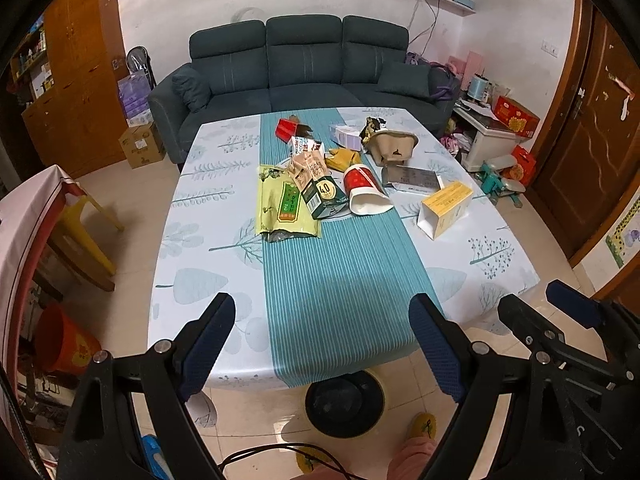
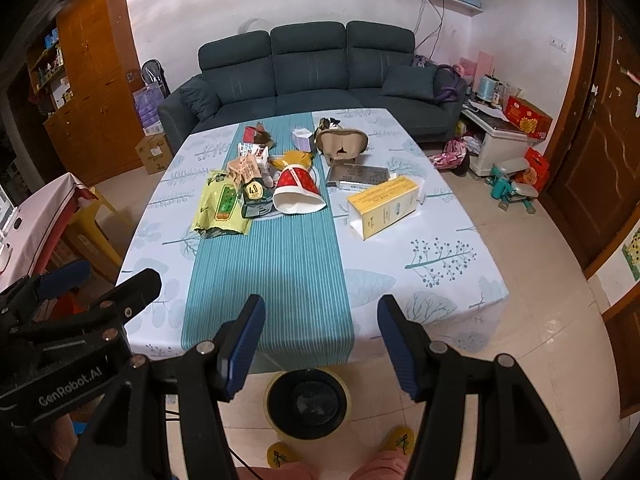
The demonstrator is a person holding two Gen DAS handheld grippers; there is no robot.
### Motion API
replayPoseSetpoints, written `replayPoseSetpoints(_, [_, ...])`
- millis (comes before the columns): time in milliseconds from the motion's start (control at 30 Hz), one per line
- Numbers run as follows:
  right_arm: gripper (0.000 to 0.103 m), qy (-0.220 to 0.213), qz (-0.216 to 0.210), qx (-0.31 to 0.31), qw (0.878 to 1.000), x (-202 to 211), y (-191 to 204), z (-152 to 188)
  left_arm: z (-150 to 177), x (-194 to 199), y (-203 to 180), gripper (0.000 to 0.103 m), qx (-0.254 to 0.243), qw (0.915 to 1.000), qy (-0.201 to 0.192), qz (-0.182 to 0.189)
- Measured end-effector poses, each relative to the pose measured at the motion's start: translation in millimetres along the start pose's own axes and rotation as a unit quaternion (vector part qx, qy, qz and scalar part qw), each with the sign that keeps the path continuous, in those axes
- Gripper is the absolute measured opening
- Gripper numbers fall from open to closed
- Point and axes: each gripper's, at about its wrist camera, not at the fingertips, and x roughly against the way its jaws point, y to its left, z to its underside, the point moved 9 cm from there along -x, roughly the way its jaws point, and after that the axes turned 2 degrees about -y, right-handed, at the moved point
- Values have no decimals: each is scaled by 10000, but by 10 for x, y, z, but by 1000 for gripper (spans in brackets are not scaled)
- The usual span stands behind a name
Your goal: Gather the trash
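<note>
A table (image 1: 200, 216) with a leaf-print cloth is seen, its teal striped runner (image 1: 336, 280) taken as landmark. On the runner's far half, a red paper cup (image 1: 366, 192) is tipped on its side. Just left lie a green carton (image 1: 324, 196) and a yellow-green packet (image 1: 282, 208). Right of the runner, a yellow box (image 1: 446, 208) rests. At its near end the left gripper (image 1: 322, 308) is held with jaws apart.

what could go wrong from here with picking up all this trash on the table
1. The milk carton leans among the green snack bag and brown packet, so grabbing one may drag the others.
2. The red paper cup lies on its side and might roll or crush when pinched.
3. The bin sits on the floor under the table's near edge; both the left gripper and right gripper are open and far from the pile, so carried items could drop short.
</note>
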Motion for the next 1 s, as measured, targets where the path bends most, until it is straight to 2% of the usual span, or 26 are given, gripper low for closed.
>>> replayPoseSetpoints(167, [59,-135,61,27,9999,75,10,-98,-108,23,9,87,43,9999,-114,7])
replayPoseSetpoints(300, [59,-80,104,25,9999,58,-49,-132,-166,-7,-37,87,81,9999,-125,53])
replayPoseSetpoints(500, [59,-93,167,-96,9998,17,-254,-238,-282,-145,-213,87,35,9999,-78,103])
replayPoseSetpoints(633, [59,121,-265,-251,9993,-235,-341,-340,-419,-307,-269,87,11,10000,-57,-64])
replayPoseSetpoints(833, [59,515,-688,-465,9952,-755,-540,-690,-894,-583,-305,87,174,9993,-155,-303])
replayPoseSetpoints(900, [59,707,-771,-605,9927,-965,-674,-792,-1049,-773,-389,87,76,9996,-37,-267])
replayPoseSetpoints(1000, [59,1141,-961,-864,9850,-1371,-880,-879,-1204,-1163,-549,87,50,9989,464,14])
